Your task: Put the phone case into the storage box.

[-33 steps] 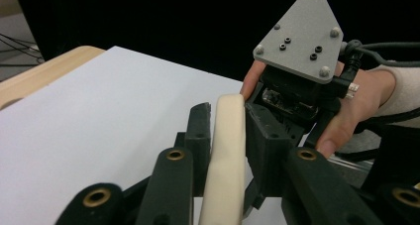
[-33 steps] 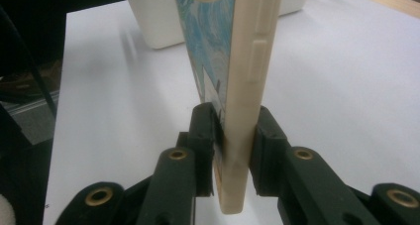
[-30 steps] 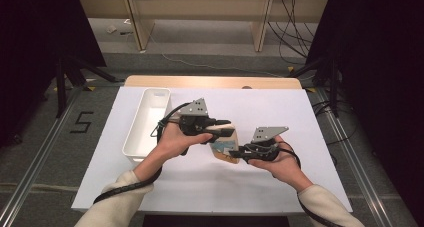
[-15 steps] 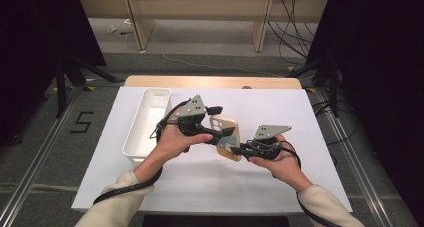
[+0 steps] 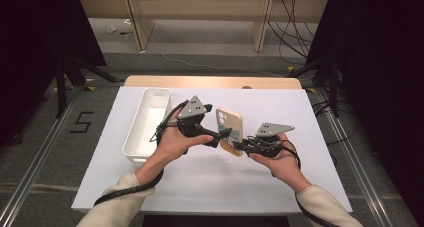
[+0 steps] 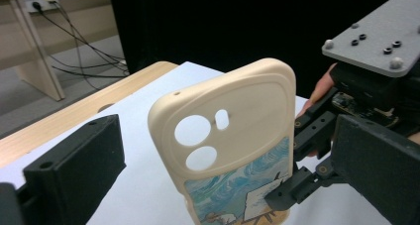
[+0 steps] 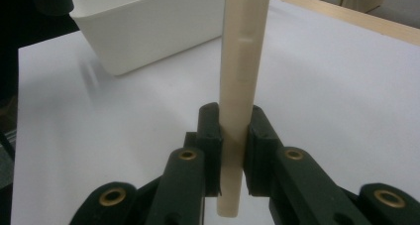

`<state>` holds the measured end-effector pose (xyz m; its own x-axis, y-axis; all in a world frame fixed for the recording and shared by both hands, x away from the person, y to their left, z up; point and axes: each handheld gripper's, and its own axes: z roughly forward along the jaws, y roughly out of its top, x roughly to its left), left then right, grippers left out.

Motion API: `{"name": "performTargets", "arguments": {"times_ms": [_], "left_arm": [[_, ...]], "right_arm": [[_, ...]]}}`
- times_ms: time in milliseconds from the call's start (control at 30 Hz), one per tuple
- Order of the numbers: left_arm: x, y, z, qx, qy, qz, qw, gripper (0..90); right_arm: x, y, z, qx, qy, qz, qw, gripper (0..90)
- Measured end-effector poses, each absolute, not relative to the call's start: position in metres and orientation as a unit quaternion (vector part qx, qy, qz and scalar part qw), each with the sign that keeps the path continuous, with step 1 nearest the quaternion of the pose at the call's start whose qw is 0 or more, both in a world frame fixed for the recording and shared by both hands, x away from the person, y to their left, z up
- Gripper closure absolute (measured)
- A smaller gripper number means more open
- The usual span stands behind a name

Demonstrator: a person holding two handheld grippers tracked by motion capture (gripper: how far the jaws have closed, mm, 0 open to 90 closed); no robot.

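High view: one phone case [image 5: 229,128], one bin [image 5: 148,122], two grippers

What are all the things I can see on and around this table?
Phone case: one, cream with a blue painted picture, held upright above the sheet.
Bin: one, white, oblong, left part of the sheet.
Sheet: one, white, covering the table.
Table: one, pale wood, edge showing at the far side.
Cables: several, dark, on the floor beyond.
Left claw: one, black, jaws just opened wide either side of the case.
Right claw: one, black, shut on the case's lower edge.
Hands: two, cream sleeves.
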<state>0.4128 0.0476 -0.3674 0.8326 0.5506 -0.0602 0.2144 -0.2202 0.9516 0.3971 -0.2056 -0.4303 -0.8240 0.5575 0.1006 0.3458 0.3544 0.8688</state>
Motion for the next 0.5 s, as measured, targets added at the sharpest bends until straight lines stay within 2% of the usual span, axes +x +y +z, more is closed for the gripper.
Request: {"name": "performTargets", "arguments": {"times_ms": [500], "left_arm": [[0.4141, 0.0447, -0.3710, 0.763, 0.272, 0.161, 0.564, 0.0]], "right_arm": [[0.3976, -0.2008, -0.4305, 0.284, 0.810, 0.499, 0.119, 80.7]]}}
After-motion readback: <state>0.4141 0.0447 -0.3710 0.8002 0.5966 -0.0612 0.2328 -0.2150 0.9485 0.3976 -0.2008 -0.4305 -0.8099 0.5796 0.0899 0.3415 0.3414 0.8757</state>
